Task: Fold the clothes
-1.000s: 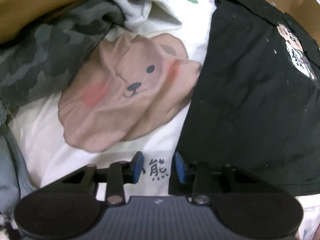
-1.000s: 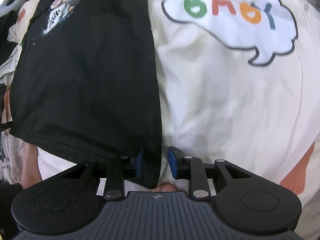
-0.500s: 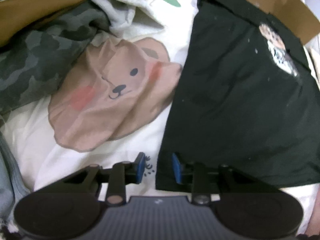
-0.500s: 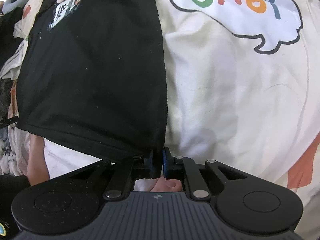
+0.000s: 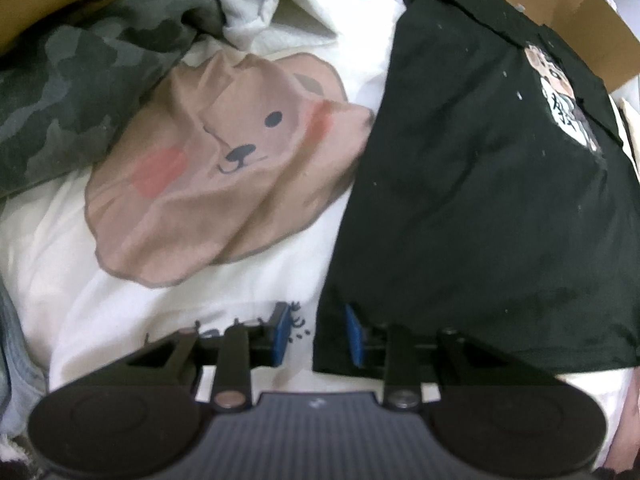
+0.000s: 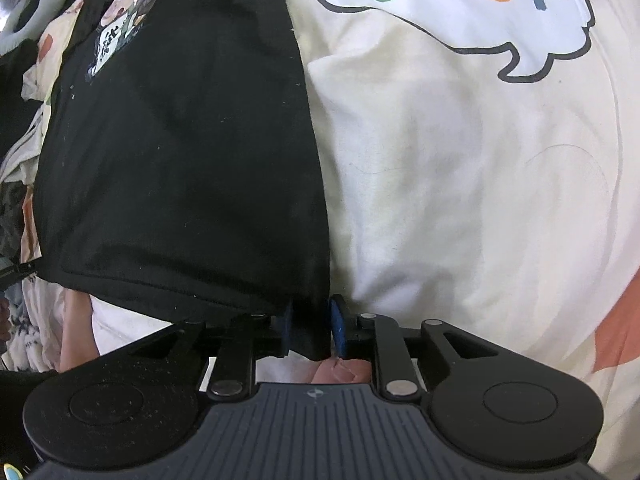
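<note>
A black T-shirt [image 5: 480,200] with a small cartoon print lies flat on a bed; it also shows in the right wrist view, black T-shirt [image 6: 192,152]. My left gripper [image 5: 316,330] is open at the shirt's near left hem corner, which lies just inside its right finger. My right gripper [image 6: 313,330] sits at the near right hem corner. Its jaws stand partly apart, with the black corner hanging between the blue pads [image 6: 338,328].
The bed cover carries a brown bear print [image 5: 224,168] and a speech-bubble print [image 6: 460,12]. A camouflage garment [image 5: 72,92] and a grey garment [image 5: 260,12] are piled at the left. A cardboard box [image 5: 592,28] is at the far right.
The right jaws closed tight on the shirt corner half a second ago and now stand wider again. The left gripper shifted toward the shirt's left corner and stayed open.
</note>
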`<control>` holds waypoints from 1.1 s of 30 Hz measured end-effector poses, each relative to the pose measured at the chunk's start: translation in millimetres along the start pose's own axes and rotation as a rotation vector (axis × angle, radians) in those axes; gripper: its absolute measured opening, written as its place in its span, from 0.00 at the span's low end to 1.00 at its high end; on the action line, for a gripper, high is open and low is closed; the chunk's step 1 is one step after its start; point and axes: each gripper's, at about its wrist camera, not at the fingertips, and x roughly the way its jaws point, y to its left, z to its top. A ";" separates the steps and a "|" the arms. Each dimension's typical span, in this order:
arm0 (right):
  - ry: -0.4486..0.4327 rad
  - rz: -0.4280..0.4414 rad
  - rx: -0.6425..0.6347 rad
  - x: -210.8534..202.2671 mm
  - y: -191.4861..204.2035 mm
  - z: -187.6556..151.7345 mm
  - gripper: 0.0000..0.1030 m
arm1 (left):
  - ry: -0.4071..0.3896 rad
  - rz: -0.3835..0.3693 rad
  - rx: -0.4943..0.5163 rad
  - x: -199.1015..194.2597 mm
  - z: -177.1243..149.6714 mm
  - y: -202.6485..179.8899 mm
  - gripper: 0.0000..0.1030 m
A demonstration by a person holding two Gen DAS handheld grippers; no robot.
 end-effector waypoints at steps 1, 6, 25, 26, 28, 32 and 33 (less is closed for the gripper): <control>-0.002 0.001 -0.002 -0.4 -0.6 -1.0 0.25 | 0.004 0.001 0.005 2.5 0.8 1.1 0.30; 0.010 0.013 0.019 -0.7 -4.2 -5.1 0.23 | 0.014 0.017 0.006 2.4 -0.6 -3.4 0.13; -0.075 0.019 -0.054 -97.8 18.8 6.0 0.01 | -0.041 0.030 -0.061 -92.3 20.5 -27.6 0.01; -0.079 0.018 -0.055 -102.8 19.7 5.6 0.01 | -0.046 0.027 -0.065 -95.0 22.9 -31.1 0.01; -0.089 0.018 -0.057 -112.9 21.9 4.4 0.01 | -0.055 0.021 -0.074 -101.2 25.4 -37.1 0.01; -0.109 0.016 -0.070 -130.3 30.3 2.6 0.00 | -0.066 0.006 -0.083 -119.4 21.0 -46.9 0.01; -0.113 0.013 -0.076 -133.7 32.7 2.1 0.00 | -0.070 0.004 -0.082 -124.4 19.1 -49.4 0.01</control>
